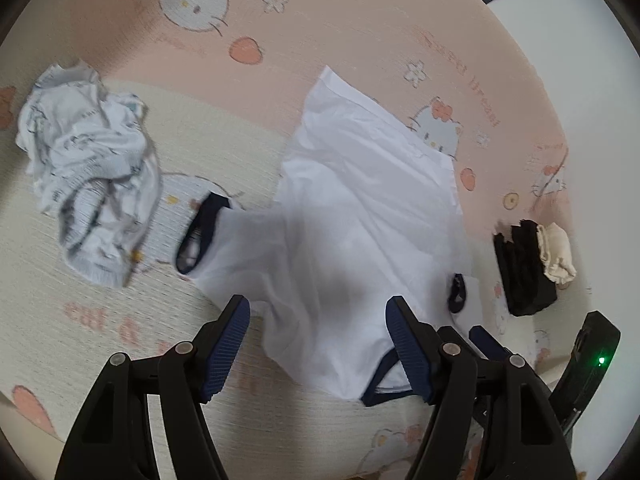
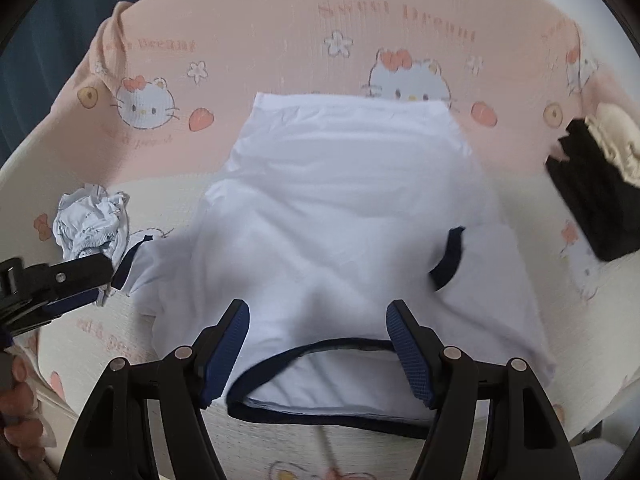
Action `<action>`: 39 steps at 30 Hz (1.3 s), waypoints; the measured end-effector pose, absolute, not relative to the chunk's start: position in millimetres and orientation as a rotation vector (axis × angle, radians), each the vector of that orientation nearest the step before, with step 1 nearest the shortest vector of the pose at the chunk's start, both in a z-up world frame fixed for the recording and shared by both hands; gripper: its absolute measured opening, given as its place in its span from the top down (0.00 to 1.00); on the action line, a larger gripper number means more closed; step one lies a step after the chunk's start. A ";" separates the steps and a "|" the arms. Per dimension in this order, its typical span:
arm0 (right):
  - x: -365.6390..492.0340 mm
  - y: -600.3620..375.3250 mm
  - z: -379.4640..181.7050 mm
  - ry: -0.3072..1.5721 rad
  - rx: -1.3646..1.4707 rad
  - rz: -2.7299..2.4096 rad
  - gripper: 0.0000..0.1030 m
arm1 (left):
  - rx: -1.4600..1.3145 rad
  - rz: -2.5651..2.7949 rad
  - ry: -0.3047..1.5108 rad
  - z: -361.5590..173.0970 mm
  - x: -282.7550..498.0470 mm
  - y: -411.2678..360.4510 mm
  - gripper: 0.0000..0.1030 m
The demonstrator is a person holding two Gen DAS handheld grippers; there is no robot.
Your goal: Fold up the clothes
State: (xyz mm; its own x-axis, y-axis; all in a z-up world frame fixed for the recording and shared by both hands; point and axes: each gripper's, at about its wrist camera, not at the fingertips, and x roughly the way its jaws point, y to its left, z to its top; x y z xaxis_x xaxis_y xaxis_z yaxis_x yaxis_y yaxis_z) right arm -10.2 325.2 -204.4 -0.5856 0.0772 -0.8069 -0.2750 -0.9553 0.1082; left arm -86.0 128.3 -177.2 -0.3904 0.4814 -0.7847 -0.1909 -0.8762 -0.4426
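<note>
In the lower middle of the right wrist view, the right gripper (image 2: 318, 348) stands spread, with its blue pads on each side of the navy collar of the white T-shirt (image 2: 340, 208), not pinching it. In the left wrist view the left gripper (image 1: 318, 348) is spread too, above the shoulder of the shirt near the bottom. The shirt lies flat on the bed sheet (image 2: 248, 48), pink and cream with cartoon cats. Farther, at the left, lies a crumpled printed garment (image 1: 88, 168). At the right edge lies a folded black garment (image 1: 524, 268) with a cream cloth (image 1: 556, 254) touching it.
</note>
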 end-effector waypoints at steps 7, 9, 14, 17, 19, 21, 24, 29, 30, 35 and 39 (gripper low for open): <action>-14.6 303.7 -206.7 0.277 -1.329 2.663 0.32 | -1.461 2.251 -0.531 -183.3 -91.1 101.8 0.33; -13.3 294.3 -208.9 0.220 -1.339 2.674 0.32 | -1.469 2.213 -0.613 -188.2 -93.2 92.1 0.33; -12.0 273.2 -216.8 0.100 -1.386 2.692 0.32 | -1.505 2.197 -0.701 -201.1 -98.4 78.9 0.33; -13.7 265.7 -224.6 0.077 -1.438 2.688 0.32 | -1.525 2.190 -0.714 -207.9 -102.5 77.3 0.33; -14.6 262.5 -229.8 0.097 -1.479 2.689 0.32 | -1.544 2.148 -0.736 -215.1 -107.1 76.7 0.33; -15.6 258.3 -236.9 0.133 -1.538 2.692 0.32 | -1.550 2.106 -0.753 -220.2 -110.2 75.6 0.33; -16.3 245.1 -248.8 0.110 -1.626 2.689 0.32 | -1.559 2.070 -0.782 -228.0 -115.3 73.4 0.33; -15.7 223.9 -256.1 -0.035 -1.658 2.693 0.32 | -1.586 2.068 -0.842 -240.6 -120.9 68.7 0.33; -15.6 222.7 -256.3 -0.047 -1.652 2.691 0.32 | -1.584 2.070 -0.843 -241.5 -121.2 68.5 0.33; -15.1 217.4 -257.6 -0.096 -1.634 2.685 0.32 | -1.610 2.066 -0.872 -250.9 -123.1 66.8 0.33; -15.9 213.6 -259.7 -0.112 -1.652 2.709 0.32 | -1.619 2.081 -0.912 -259.3 -125.5 65.4 0.33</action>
State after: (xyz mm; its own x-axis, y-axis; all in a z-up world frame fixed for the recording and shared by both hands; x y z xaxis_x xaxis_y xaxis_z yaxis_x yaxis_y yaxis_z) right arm -15.9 213.6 -259.7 -0.4579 0.0085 -0.8890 0.0648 -0.9970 -0.0428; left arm -125.5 65.4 -259.3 -0.2861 0.6245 -0.7267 0.1111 -0.7317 -0.6725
